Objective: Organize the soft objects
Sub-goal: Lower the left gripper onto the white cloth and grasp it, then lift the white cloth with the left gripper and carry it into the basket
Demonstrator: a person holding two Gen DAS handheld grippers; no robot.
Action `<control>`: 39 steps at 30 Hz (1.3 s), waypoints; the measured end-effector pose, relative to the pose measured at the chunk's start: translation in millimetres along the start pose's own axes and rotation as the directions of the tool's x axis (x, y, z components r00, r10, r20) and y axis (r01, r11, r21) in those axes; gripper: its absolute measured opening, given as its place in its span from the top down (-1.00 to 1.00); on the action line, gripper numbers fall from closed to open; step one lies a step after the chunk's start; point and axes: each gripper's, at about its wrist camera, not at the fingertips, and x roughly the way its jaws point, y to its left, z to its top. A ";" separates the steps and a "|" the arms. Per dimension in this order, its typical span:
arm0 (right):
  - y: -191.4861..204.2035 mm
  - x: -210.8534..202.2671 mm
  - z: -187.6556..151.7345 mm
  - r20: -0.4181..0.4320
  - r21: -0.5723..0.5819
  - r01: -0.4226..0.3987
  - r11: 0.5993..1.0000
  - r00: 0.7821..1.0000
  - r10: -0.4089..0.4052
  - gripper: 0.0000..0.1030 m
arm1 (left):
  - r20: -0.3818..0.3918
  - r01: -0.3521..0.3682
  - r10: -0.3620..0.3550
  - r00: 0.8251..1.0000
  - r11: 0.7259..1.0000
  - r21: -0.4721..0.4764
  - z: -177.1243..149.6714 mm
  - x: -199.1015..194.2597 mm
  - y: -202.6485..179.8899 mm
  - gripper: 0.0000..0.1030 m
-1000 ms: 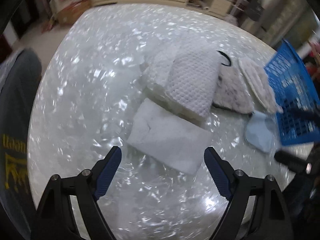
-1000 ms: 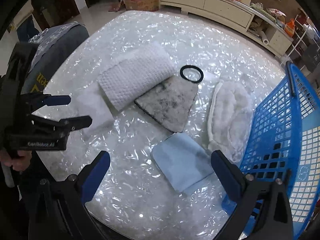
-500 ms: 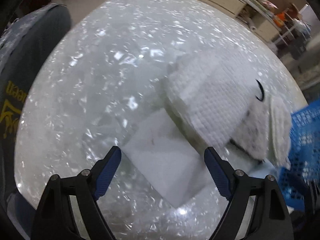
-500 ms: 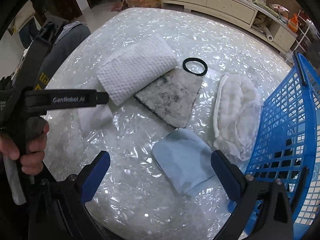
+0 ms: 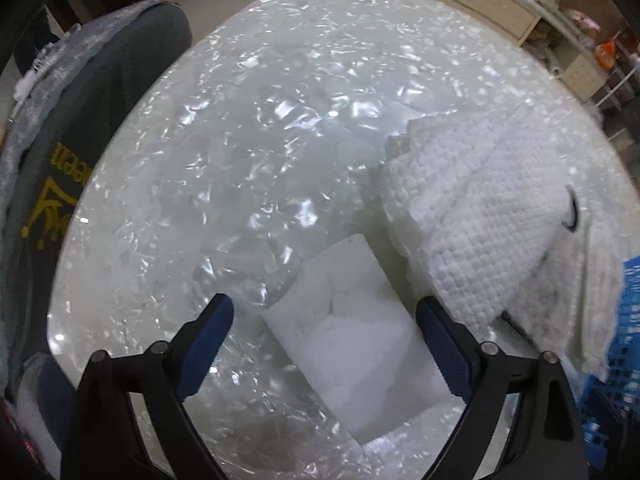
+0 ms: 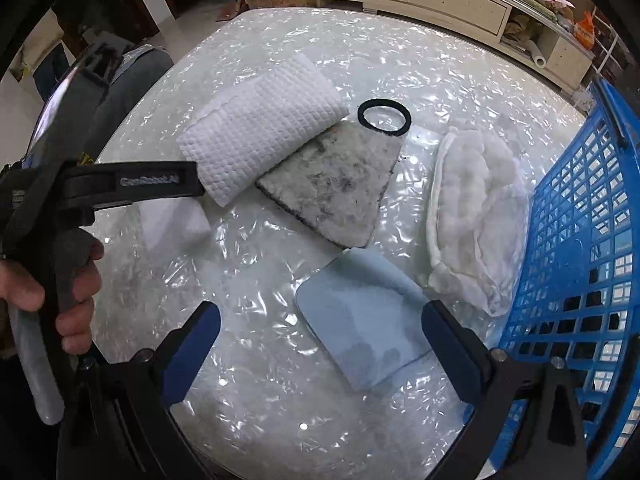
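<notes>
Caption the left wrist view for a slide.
Open left claw straddling a flat white sponge on the table, beside a waffle towel.

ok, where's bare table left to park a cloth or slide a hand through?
Free: the wide far-left stretch of table beyond the white pad, and the near strip before the light blue cloth. Crowded: the middle, where the waffle towel overlaps the grey mat, with the black ring beside it; the fluffy white cloth sits by the blue basket.
</notes>
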 end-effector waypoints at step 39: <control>5.9 -21.7 -4.4 0.019 0.038 0.026 0.999 0.999 -0.027 -0.96 | 0.080 0.207 -0.268 0.960 0.873 0.441 -66.3 -94.8 8.7 0.10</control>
